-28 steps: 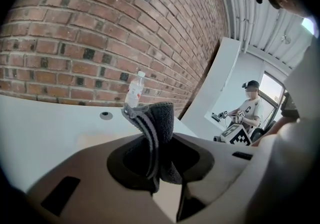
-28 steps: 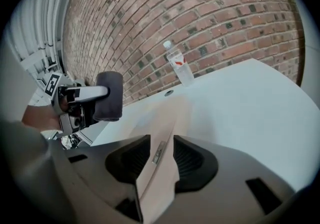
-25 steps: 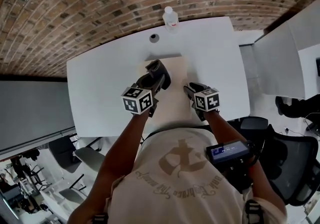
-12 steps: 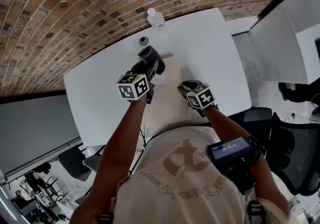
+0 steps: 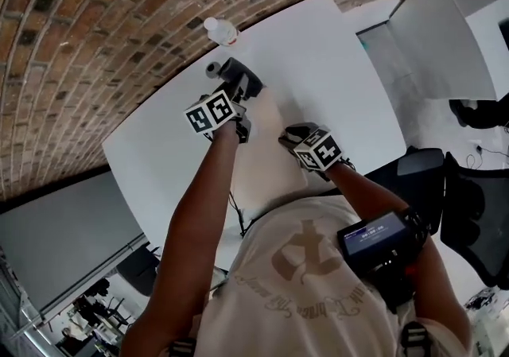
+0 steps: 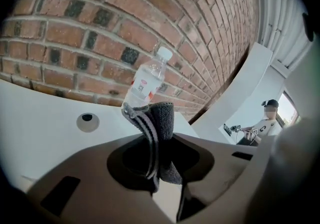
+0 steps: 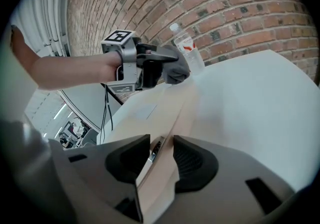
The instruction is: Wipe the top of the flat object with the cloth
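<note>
Left gripper (image 6: 160, 165) pinches the cloth (image 6: 161, 123) at the board's (image 5: 274, 157) far end, right gripper (image 7: 160, 155) clamps its near edge mid-table (image 5: 342, 61); an overshooting stroke could topple the bottle (image 6: 146, 82) near the table's far edge.

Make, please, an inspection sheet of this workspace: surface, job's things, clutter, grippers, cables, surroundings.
Surface: white table.
Job's things: flat beige board lies on the table; dark grey cloth is at the board's far end, contact cannot be told.
Clutter: plastic bottle and round grommet near the table's far edge.
Grippers: left gripper shut on the cloth; right gripper shut on the board's near edge.
Cables: black cable hangs below the left gripper.
Surroundings: brick wall behind the table; office chair at the right.
</note>
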A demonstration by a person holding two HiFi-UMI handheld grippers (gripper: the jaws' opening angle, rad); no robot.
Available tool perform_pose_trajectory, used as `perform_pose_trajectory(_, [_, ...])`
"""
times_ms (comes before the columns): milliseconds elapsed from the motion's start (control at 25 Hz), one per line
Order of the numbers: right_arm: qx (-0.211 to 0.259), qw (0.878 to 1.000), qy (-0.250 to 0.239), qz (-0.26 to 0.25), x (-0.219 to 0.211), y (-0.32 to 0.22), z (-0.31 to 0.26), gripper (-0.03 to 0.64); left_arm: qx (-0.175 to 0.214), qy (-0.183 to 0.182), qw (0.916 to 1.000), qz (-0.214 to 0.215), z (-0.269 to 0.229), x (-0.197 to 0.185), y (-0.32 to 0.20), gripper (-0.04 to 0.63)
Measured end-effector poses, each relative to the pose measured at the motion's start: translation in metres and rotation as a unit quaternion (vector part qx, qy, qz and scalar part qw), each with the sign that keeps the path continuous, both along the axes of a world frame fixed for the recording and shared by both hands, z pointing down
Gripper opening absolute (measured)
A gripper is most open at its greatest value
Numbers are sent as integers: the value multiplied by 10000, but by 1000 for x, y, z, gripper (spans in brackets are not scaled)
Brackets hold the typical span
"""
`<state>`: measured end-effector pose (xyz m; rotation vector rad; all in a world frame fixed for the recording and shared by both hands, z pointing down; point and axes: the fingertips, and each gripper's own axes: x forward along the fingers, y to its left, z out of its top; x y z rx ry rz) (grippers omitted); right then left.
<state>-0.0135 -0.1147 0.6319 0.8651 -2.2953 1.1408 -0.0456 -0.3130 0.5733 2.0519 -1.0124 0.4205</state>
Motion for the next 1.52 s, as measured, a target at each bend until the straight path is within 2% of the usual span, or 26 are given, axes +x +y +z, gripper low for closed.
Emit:
perform_pose_trajectory(320, [15,10000,-84,-40,2,-2,-1,156,-533,-257,9981,151,34,26,-21,104])
perform_pose_trajectory(520, [20,9999,-44,-142,1,-1,-1,156,-792,-963,9884,864,52,35,-12,104])
perform_pose_trajectory(640, [23,9999,-10,-139,1,-1,0,156,-896,-1200,9820,1148,57,35,-10,104])
perform_pose_trajectory(880, [-17,9998,-9,-174,1,-1,0,156,-840,-1808,9642,1750,66,28,-2,104])
perform_pose_trajectory(1160, [-91,9998,144,-133,3,2,4,156,-794,-2099,9490,2215,63,12,4,104])
perform_pose_trajectory(1520, [-27,9994,306,-177,2,2,4,156,-668,-2360,9404,2357,62,-25,6,104])
